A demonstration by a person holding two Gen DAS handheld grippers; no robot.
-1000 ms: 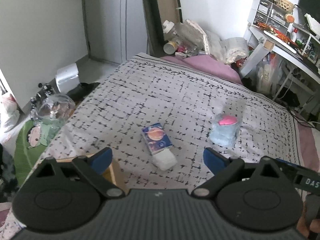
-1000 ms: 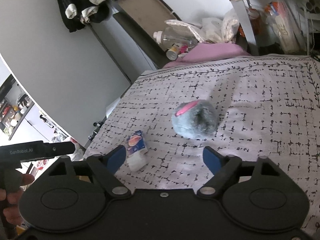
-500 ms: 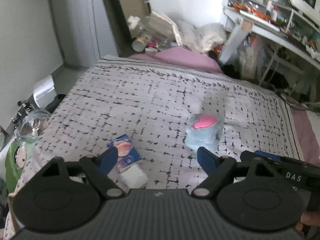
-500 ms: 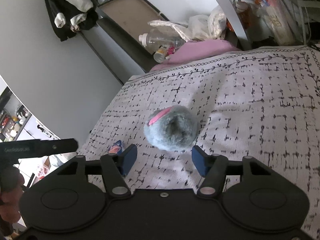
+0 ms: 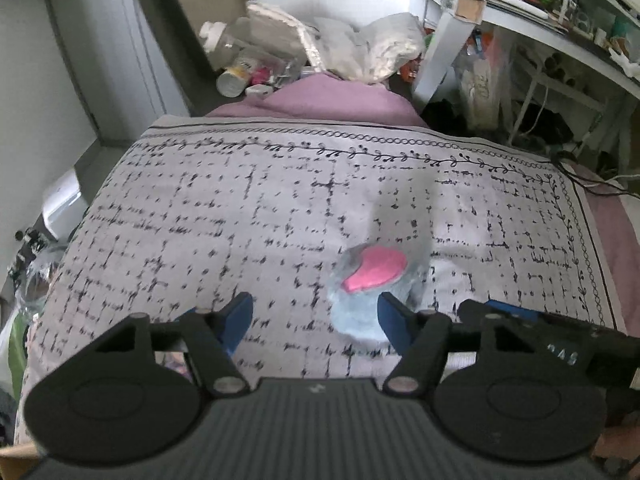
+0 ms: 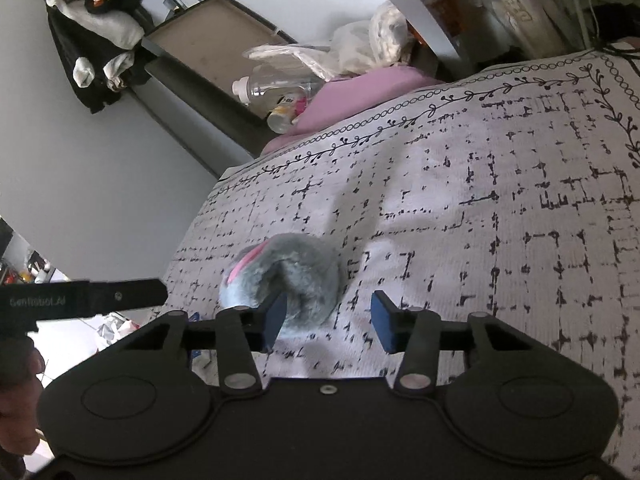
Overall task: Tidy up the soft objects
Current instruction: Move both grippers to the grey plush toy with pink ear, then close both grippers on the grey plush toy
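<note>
Right wrist: plush toy (image 6: 288, 276) ahead — beside left pad (image 6: 275, 318).

Even daylight, we note soft shadows across bedspread (image 6: 500, 208); plush toy (image 5: 372, 292) motion-blurred; strong fisheye bending at edges.

bedspread (image 6: 500, 208) open beyond, plush toy (image 6: 288, 276) blocking near tools
</note>
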